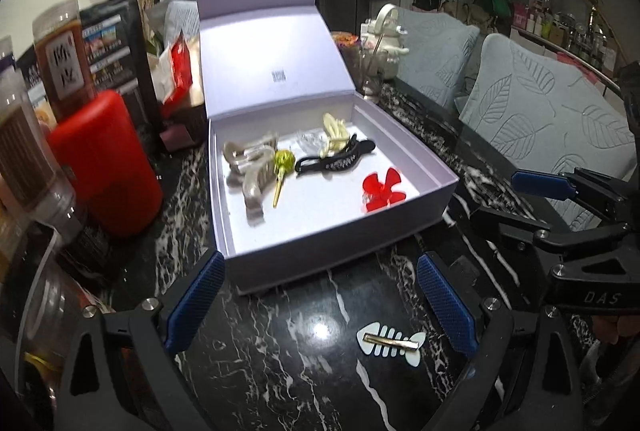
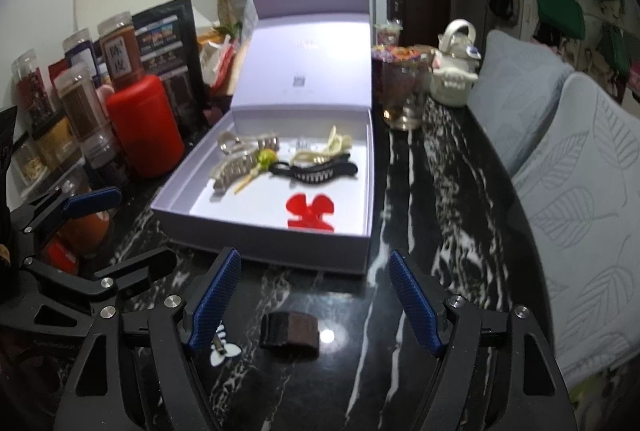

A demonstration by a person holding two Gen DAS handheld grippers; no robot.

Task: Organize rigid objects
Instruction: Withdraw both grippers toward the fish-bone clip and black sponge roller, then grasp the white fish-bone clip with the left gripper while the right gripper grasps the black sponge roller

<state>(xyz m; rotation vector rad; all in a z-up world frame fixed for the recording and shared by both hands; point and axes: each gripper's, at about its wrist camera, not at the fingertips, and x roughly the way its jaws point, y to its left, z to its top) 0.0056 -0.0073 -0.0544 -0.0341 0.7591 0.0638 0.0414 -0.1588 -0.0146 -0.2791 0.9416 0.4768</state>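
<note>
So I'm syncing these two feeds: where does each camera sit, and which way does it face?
Left wrist: on the left tool, open, facing the lavender box; fishbone clip between its fingers, right tool at right.
Right wrist: on the right tool, open, facing the same box; dark clip between its fingers, left tool at left.
Shared: box, fishbone clip, red canister.

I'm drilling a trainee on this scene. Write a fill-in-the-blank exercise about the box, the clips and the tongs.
1. The lid of the lavender box stands ____.
2. The red flower clip lies ____ the box.
3. The white fishbone clip lies on the marble table, between the fingers of the ____ tongs.
4. The dark brown clip lies on the table between the fingers of the right tongs, which are ____.

Missing words: open; inside; left; open
</note>
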